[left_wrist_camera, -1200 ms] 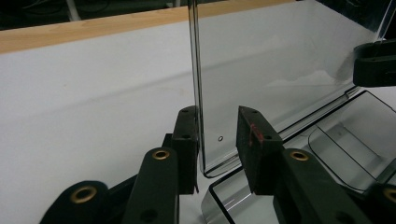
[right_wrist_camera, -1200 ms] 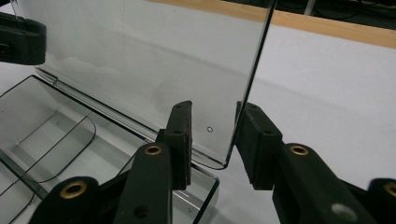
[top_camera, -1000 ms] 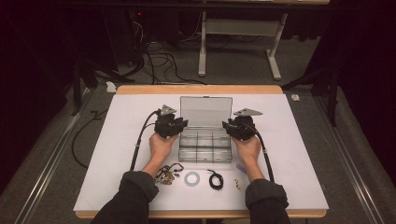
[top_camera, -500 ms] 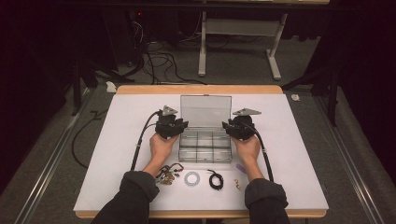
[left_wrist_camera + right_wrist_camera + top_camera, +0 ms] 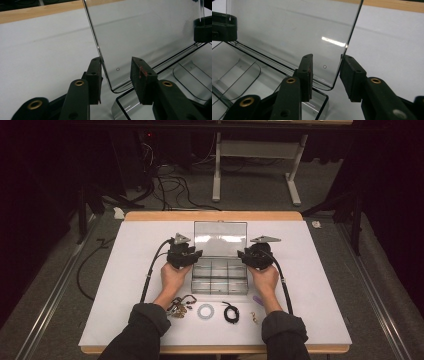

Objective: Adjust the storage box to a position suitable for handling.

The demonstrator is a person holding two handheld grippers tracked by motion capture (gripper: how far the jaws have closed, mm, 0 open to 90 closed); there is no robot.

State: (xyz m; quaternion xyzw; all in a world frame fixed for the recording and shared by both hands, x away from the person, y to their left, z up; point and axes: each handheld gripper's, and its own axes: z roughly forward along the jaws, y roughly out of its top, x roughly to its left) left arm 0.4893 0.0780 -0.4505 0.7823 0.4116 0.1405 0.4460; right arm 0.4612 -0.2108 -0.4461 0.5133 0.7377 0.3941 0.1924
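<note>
the step in hand looks like opening the clear plastic box point(image 5: 220, 270), which sits mid-table point(image 5: 320, 285) between the two hands; its lid point(image 5: 220, 239) already stands upright on the rear hinge. the left tool point(image 5: 116, 75) straddles the lid's lower left corner, its jaws part open and just been widening; one pad seems to brush the lid's edge, the other stands off it, so nothing is gripped. the right tool point(image 5: 325, 73) mirrors this at the lid's lower right corner, jaws also just been opening, the panel loose between them

judged from this, the lid is being let go, so the next move calls for backing both tools off sideways without knocking the lid shut, then reaching for the small items point(image 5: 200, 310) near the table's front edge

the lid is thin, glossy, see-through, with rounded corners; the base has clear dividers. the pads point(image 5: 142, 80) are matt black and blocky, the table pale and smooth
</note>
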